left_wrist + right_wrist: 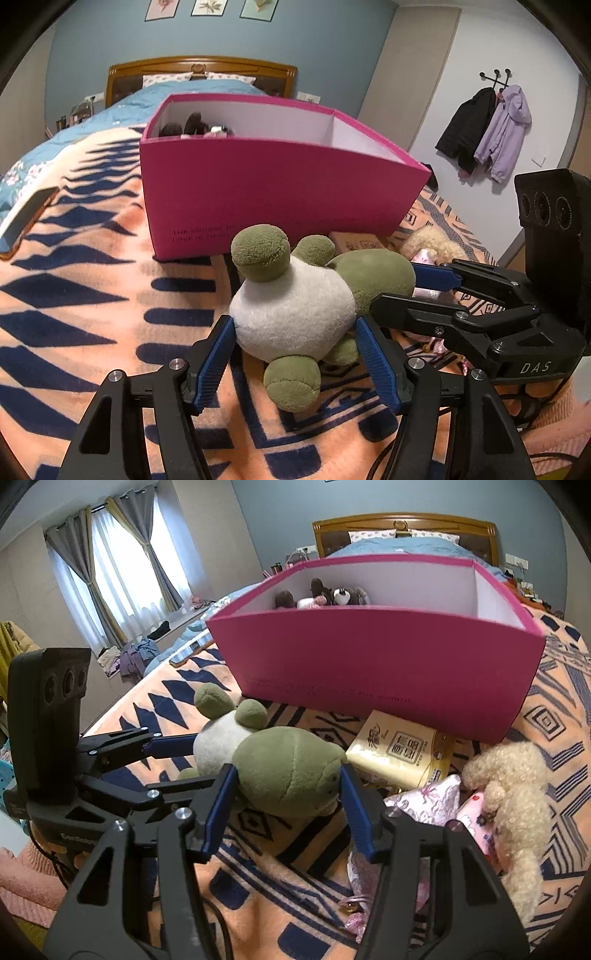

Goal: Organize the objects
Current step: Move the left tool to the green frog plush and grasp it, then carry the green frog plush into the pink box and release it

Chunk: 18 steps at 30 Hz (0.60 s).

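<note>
Clamping the green frog plush [295, 310] at frame centre, the left gripper [295, 343] squeezes its white belly while the right gripper [286, 797] presses its head; behind, in the upper frame, stands the pink box [273, 192] on the bed [92, 288].

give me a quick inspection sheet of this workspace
surface: bed under an orange and navy patterned blanket
job's things: green and white frog plush lying in front of the open pink box; small plush toys already inside the box
clutter: tissue pack, curly cream plush, pink cloth, phone
grippers: left gripper closed on the frog's white belly; right gripper closed on its green head
cables: black cable under the right gripper
surroundings: headboard, curtains, jackets on wall hooks
</note>
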Each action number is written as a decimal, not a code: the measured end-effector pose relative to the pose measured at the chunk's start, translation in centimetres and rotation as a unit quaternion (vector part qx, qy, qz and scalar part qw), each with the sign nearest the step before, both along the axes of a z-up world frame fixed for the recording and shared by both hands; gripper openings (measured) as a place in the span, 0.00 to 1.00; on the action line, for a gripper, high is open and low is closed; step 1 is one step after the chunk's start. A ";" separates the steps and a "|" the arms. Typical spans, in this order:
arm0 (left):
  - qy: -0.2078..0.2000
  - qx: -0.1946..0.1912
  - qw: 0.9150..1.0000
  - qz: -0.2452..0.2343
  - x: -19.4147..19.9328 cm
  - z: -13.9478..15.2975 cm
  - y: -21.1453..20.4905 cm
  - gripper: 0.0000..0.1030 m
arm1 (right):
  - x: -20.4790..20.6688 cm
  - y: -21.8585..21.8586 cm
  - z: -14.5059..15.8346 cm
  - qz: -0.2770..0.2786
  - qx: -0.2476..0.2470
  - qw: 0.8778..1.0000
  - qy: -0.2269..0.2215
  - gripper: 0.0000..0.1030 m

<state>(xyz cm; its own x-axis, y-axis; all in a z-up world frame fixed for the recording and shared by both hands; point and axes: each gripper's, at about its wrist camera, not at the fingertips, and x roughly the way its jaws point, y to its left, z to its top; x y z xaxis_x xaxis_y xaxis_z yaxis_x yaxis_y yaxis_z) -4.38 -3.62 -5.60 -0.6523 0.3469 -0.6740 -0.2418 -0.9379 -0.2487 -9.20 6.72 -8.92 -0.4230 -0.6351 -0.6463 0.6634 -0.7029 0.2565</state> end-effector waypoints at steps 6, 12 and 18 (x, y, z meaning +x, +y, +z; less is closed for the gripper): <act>0.023 -0.003 1.000 -0.002 0.3 1.7 -0.3 0.66 | 0.3 0.5 1.4 0.002 -0.010 1.000 0.015 0.57; 0.052 -0.002 0.999 -0.007 0.3 3.9 -0.6 0.66 | -0.1 1.1 3.5 0.002 -0.025 0.999 0.032 0.57; 0.074 -0.004 0.997 -0.010 -0.5 5.6 -0.3 0.66 | -0.5 1.2 5.4 0.002 -0.041 0.998 0.048 0.57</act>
